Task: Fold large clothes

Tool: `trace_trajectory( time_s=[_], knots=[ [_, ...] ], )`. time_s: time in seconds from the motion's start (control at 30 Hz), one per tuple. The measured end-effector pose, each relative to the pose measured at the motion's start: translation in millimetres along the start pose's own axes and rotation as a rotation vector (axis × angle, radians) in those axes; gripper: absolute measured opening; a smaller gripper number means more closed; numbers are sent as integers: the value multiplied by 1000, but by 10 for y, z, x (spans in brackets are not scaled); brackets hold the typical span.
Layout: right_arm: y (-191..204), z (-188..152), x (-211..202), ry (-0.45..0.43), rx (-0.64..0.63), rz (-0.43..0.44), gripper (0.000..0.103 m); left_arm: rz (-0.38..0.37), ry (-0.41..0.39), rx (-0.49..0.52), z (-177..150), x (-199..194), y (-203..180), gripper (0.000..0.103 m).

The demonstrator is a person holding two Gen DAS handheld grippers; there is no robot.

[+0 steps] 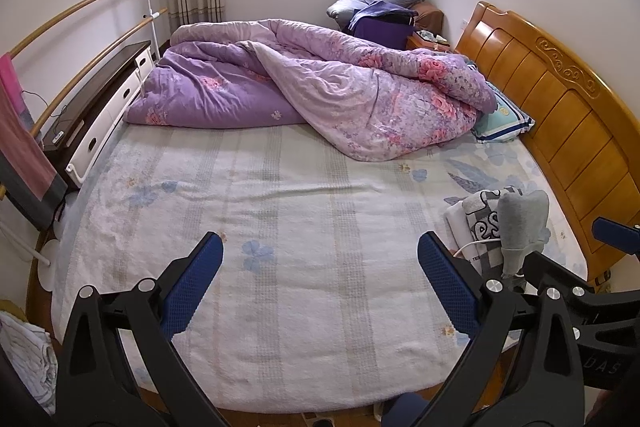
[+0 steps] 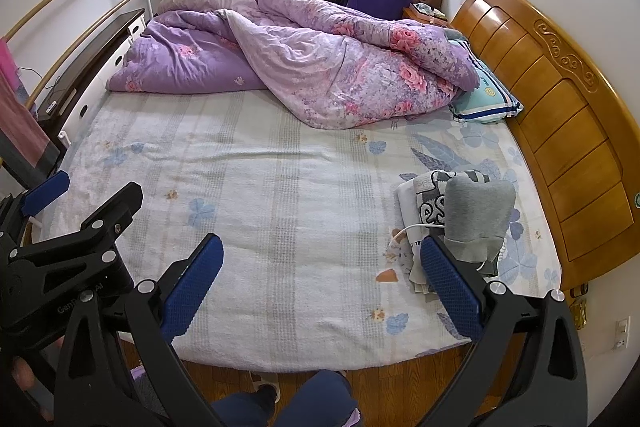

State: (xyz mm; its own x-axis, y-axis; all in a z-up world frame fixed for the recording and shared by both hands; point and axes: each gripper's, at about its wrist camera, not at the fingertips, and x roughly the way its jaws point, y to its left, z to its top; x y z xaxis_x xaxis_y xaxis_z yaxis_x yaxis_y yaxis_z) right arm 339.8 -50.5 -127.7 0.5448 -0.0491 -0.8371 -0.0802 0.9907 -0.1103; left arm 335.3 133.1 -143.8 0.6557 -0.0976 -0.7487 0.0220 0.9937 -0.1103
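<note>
A small stack of folded clothes sits on the bed near the headboard: a grey garment (image 1: 522, 227) (image 2: 478, 215) on top of a patterned grey-and-white one (image 1: 480, 217) (image 2: 430, 191). My left gripper (image 1: 320, 251) is open and empty above the bed's near middle. My right gripper (image 2: 322, 253) is open and empty too, its right finger (image 2: 450, 283) just in front of the stack. Each gripper shows at the edge of the other's view.
The bed (image 1: 280, 195) has a pale flowered sheet. A rumpled purple quilt (image 1: 320, 87) and a pillow (image 1: 506, 119) lie at the far side. A wooden headboard (image 1: 560, 115) stands right, a dark cabinet (image 1: 96, 111) left. A white cable (image 2: 416, 229) lies by the stack.
</note>
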Motion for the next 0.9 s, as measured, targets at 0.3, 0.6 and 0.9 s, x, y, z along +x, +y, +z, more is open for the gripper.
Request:
trace_trajectory(
  time_s=[0.3, 0.6, 0.9],
  knots=[
    [-22, 17, 43, 6, -4, 3, 95, 0, 2, -1, 24, 0, 2, 98],
    [-52, 25, 91, 9, -7, 3, 95, -2, 4, 0, 35, 15, 9, 98],
    [-56, 40, 100, 11, -9, 4, 95, 1, 5, 2, 35, 20, 8, 98]
  ],
)
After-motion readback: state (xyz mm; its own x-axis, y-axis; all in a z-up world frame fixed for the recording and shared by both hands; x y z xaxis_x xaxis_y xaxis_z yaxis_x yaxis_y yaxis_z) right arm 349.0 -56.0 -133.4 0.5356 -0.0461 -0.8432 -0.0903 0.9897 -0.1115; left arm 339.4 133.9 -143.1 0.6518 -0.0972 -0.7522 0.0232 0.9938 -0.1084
